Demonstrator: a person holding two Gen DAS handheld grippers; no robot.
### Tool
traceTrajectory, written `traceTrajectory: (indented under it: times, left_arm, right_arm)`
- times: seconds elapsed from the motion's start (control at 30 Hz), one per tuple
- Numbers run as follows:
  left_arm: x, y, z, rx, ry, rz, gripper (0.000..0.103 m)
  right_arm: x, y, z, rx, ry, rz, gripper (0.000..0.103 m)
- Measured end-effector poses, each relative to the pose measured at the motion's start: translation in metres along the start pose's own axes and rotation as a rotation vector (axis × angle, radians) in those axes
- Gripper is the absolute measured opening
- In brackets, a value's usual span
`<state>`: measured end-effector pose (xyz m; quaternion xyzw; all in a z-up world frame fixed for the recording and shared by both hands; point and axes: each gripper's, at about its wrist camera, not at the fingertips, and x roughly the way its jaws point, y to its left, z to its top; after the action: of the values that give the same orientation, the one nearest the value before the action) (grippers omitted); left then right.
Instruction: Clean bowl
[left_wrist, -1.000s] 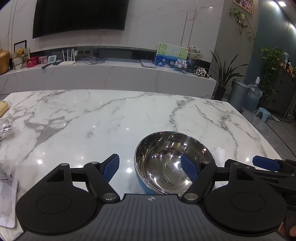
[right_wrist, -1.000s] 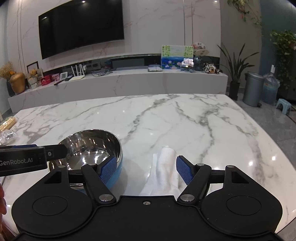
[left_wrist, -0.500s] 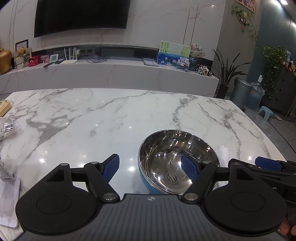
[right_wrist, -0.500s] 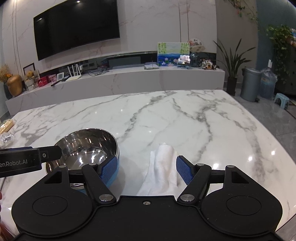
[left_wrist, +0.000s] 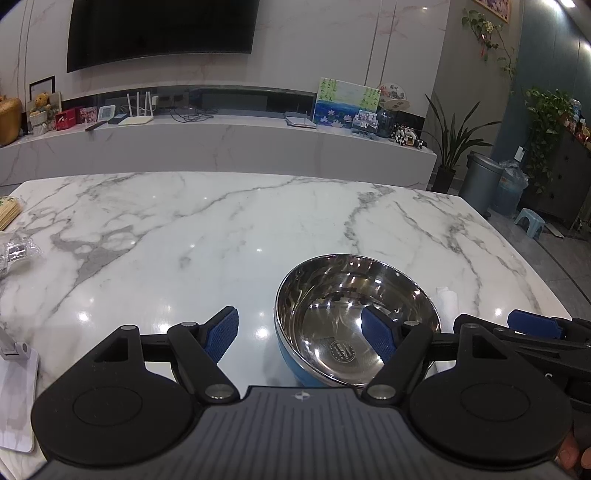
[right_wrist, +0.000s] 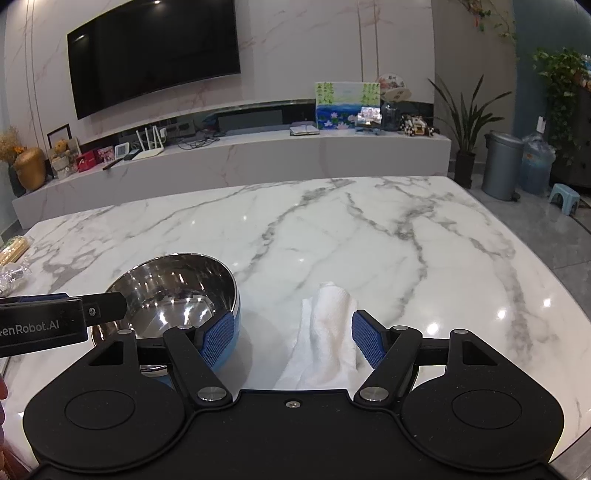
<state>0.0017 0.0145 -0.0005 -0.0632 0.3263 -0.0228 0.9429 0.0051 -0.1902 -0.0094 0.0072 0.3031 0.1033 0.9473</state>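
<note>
A steel bowl with a blue outside stands on the white marble table. My left gripper is open; its right finger is over the bowl's inside and its left finger is outside the bowl's left wall. The bowl also shows in the right wrist view, at the left. A folded white cloth lies on the table to the right of the bowl. My right gripper is open, with the cloth between its fingers, nearer the right one. The cloth's tip shows in the left wrist view.
A white phone stand sits at the near left table edge. A clear plastic wrapper and a bundle of wooden sticks lie at the far left. The table's right edge drops to the floor.
Both grippers have lowered slightly and edged forward. The left gripper now sits closer over the bowl's near rim. Jaws of both stay open.
</note>
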Motion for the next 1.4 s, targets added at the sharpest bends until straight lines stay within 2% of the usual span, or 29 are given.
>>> traceTrajectory:
  times: [1.1, 1.4]
  left_arm:
    - [0.017, 0.002, 0.007, 0.000, 0.045, -0.010, 0.073]
    - [0.033, 0.004, 0.012, 0.021, 0.090, -0.026, 0.072]
  right_arm:
    - [0.011, 0.000, 0.005, -0.003, 0.015, 0.012, 0.069]
    - [0.030, -0.019, 0.012, 0.051, 0.052, -0.028, 0.069]
